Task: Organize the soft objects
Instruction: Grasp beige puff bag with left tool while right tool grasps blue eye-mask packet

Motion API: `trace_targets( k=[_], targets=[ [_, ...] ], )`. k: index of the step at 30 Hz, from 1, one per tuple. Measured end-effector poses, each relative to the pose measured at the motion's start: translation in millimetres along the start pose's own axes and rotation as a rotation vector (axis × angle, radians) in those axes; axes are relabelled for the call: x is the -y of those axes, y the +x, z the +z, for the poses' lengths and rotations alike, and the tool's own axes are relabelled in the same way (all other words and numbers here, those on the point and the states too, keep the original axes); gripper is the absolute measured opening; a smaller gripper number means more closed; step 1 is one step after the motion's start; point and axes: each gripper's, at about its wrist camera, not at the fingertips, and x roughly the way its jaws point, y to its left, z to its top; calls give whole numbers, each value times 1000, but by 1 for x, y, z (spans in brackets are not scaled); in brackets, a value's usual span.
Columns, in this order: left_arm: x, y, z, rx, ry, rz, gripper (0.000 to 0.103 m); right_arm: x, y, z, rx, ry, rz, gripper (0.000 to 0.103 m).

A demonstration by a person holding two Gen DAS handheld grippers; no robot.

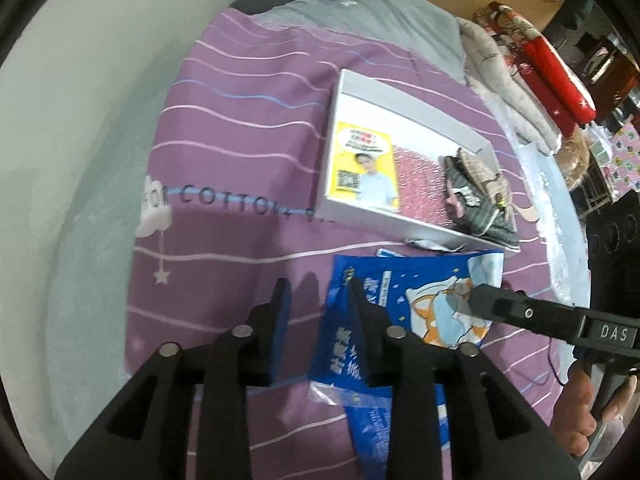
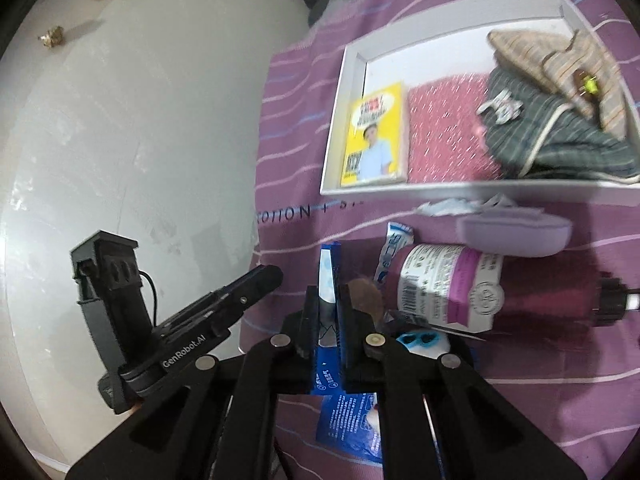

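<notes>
The right claw (image 2: 326, 308) pinches the blue plastic pouch (image 2: 327, 280) edge-on; the white open box (image 2: 460, 192) lies straight ahead; the left claw (image 1: 318, 294), partly open, grips nothing.

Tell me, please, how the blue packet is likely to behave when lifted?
The blue packet, pinched on edge in the right tongs, probably sags: it looks thin and creased. Its glossy film may slip. Likely light.

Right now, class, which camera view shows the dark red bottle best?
The right wrist view: the dark red bottle lies on its side there, label and cap visible, below the white box. The left wrist view shows none of it.
</notes>
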Motion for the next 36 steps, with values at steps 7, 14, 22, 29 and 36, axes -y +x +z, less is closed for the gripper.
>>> trace_targets(
  k=[7,14,22,29,36],
  targets=[
    [14,11,3,-7,24,-67,35,11,-37,0,94,18,-45,6],
    [23,32,-4,-123,72,-74,46,28,-62,1,154,58,-81,6],
    [35,61,-19,-294,131,-49,55,31,-74,0,178,66,-73,6],
    [40,66,-22,-281,155,-15,22,36,-82,-3,197,81,-77,6],
    [34,68,-18,-251,143,-9,1,34,-79,-3,199,77,-81,6]
  ],
)
